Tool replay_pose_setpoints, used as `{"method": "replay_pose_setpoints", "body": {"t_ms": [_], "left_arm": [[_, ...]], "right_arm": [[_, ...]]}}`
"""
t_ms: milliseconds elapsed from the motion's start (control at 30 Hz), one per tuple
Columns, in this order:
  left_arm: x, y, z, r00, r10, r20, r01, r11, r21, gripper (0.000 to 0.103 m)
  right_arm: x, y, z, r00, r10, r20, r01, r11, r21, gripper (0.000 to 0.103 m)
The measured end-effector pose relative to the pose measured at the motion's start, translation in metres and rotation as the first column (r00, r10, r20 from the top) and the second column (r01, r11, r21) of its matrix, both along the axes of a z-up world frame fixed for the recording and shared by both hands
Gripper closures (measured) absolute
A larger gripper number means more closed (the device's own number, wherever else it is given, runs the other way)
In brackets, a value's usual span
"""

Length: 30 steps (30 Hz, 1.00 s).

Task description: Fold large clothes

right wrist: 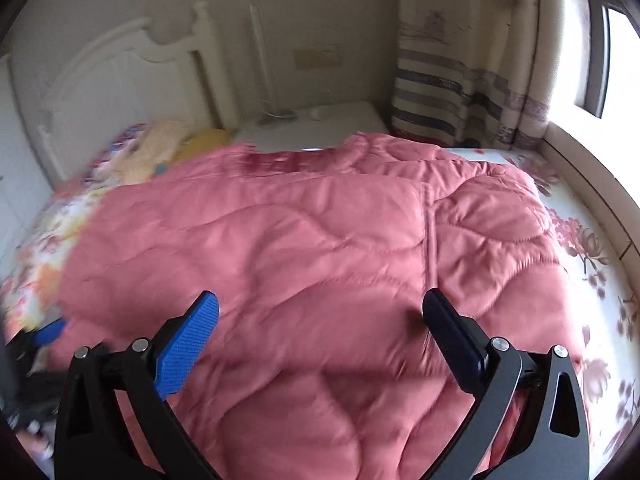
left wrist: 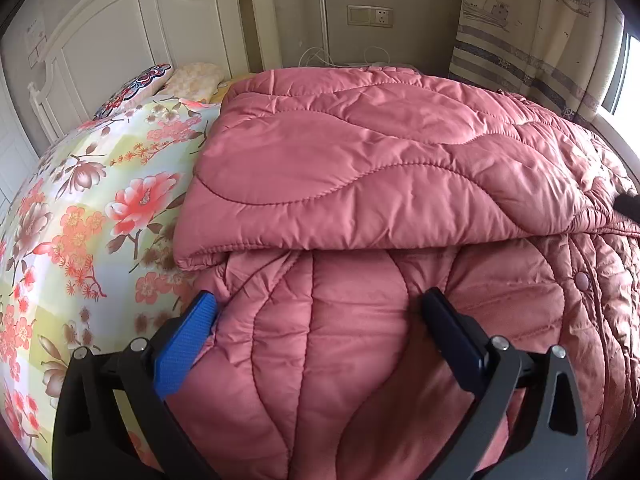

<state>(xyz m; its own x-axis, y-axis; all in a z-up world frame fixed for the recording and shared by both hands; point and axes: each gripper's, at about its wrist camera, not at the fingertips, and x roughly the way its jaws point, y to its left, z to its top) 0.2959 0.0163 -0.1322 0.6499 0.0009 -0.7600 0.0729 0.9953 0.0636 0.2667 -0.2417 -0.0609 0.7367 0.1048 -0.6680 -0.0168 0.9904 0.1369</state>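
A large pink quilted coat (left wrist: pixel 360 168) lies spread on a floral bed sheet (left wrist: pixel 80 208). One part is folded over across its upper half, and its hem edge runs left to right in the left wrist view. My left gripper (left wrist: pixel 320 312) stands open over the coat's lower part near its left edge, blue pad (left wrist: pixel 188 344) beside the fabric. A snap button (left wrist: pixel 582 279) shows on the right. In the blurred right wrist view my right gripper (right wrist: pixel 320 312) hangs open above the coat (right wrist: pixel 300 248), nothing pinched between its fingers. The left gripper's blue tip (right wrist: pixel 50 330) shows at the far left.
A white headboard (left wrist: pixel 120 40) and pillows (left wrist: pixel 136 88) lie at the far left. A white nightstand (right wrist: pixel 312 128) stands behind the coat, with a wall socket (left wrist: pixel 370 16) above it. A patterned curtain (left wrist: pixel 532 40) and a window (right wrist: pixel 616 52) are at the right.
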Motion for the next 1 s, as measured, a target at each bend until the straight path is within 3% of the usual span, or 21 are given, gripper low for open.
{"method": "replay_pose_setpoints", "body": {"t_ms": [100, 200, 567, 667, 767, 833, 900, 933, 1000], "left_arm": [[0.0, 0.0, 0.0, 1.0, 0.0, 0.0, 0.0, 1.0, -0.002, 0.002], [0.0, 0.0, 0.0, 1.0, 0.001, 0.0, -0.001, 1.0, -0.001, 0.002], [0.0, 0.0, 0.0, 1.0, 0.008, 0.001, -0.008, 1.0, -0.004, 0.002], [-0.009, -0.005, 0.008, 0.998, 0.013, 0.056, -0.015, 0.999, 0.029, 0.002], [-0.026, -0.017, 0.019, 0.992, -0.064, 0.108, 0.068, 0.997, -0.034, 0.002], [-0.028, -0.031, 0.012, 0.988, -0.128, 0.086, 0.131, 0.991, -0.027, 0.002], [-0.019, -0.045, -0.007, 0.988, -0.152, -0.006, 0.152, 0.988, 0.041, 0.002], [-0.018, -0.043, -0.005, 0.989, -0.15, 0.003, 0.149, 0.989, 0.02, 0.002], [-0.012, -0.035, -0.007, 0.988, -0.15, -0.023, 0.15, 0.988, -0.031, 0.002]], "right_arm": [[-0.015, 0.023, -0.009, 0.996, 0.081, -0.037, -0.084, 0.992, -0.097, 0.005], [-0.013, 0.043, -0.039, 0.986, 0.11, -0.124, -0.132, 0.973, -0.19, 0.005], [-0.009, 0.033, -0.044, 0.981, 0.117, -0.153, -0.134, 0.985, -0.108, 0.005], [-0.014, 0.03, -0.038, 0.981, 0.115, -0.156, -0.13, 0.987, -0.092, 0.005], [-0.021, 0.017, -0.024, 0.988, 0.103, -0.113, -0.114, 0.99, -0.088, 0.005], [-0.02, 0.008, -0.024, 0.99, 0.074, -0.118, -0.09, 0.987, -0.131, 0.005], [-0.011, -0.008, -0.043, 0.982, 0.036, -0.188, -0.065, 0.987, -0.149, 0.005], [-0.01, -0.017, -0.048, 0.981, 0.05, -0.187, -0.067, 0.994, -0.087, 0.004], [-0.012, -0.021, -0.044, 0.983, 0.045, -0.177, -0.059, 0.996, -0.071, 0.005]]}}
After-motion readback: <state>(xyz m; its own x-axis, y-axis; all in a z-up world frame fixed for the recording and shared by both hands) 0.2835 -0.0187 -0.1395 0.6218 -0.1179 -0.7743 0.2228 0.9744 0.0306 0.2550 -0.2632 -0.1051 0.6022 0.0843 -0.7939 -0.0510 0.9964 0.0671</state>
